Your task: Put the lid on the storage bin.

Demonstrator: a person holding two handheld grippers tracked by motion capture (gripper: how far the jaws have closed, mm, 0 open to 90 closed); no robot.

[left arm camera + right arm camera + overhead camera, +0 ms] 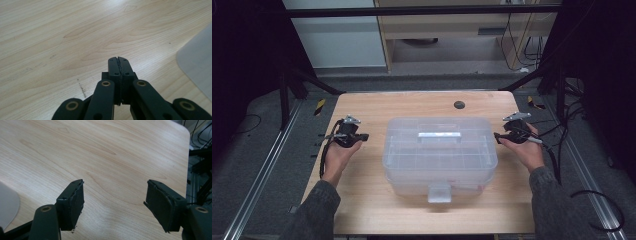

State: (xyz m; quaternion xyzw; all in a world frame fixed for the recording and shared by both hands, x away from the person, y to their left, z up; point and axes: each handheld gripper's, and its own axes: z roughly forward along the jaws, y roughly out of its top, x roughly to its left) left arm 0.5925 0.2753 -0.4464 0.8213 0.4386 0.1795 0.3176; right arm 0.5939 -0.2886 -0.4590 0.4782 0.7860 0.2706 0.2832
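Black jaws of the left gripper (118,65) are pressed together on nothing. Between both grippers, on the light wooden table (362,190), sits a clear plastic box (440,152) with a flat lid, handle and front latch, near each. Right gripper (114,202) gapes wide, holding nothing; its view shows table grain close up.

Clear plastic compartment box (440,155), lid closed, handle on top, mid-table
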